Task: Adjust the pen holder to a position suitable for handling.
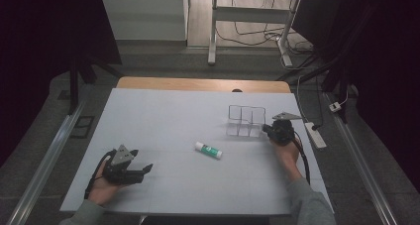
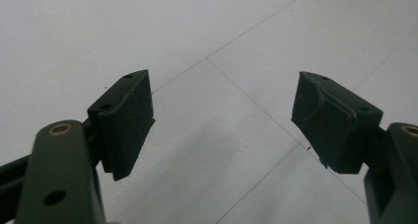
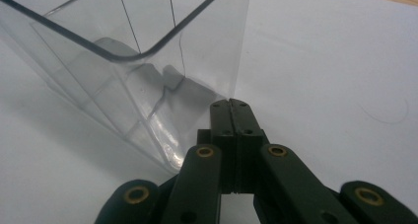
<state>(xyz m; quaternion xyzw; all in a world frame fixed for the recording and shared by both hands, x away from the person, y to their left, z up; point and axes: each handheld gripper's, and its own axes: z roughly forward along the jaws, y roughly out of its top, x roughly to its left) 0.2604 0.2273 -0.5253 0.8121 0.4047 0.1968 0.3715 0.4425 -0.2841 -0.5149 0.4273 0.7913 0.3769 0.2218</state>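
Right gripper (image 1: 269, 129) sits at the near right corner of the clear plastic organizer (image 1: 245, 120), jaws pressed flat together; in the right gripper view (image 3: 230, 105) the tips meet the container's corner edge (image 3: 148, 76), nothing between them. Organizer stands upright on the white bench (image 1: 163, 116), right of centre. Glue stick (image 1: 208, 150) lies on its side mid-bench, well apart from both grippers. Left gripper (image 1: 147, 168) rests low at the near left, jaws spread wide and empty (image 2: 222, 120) over bare bench.
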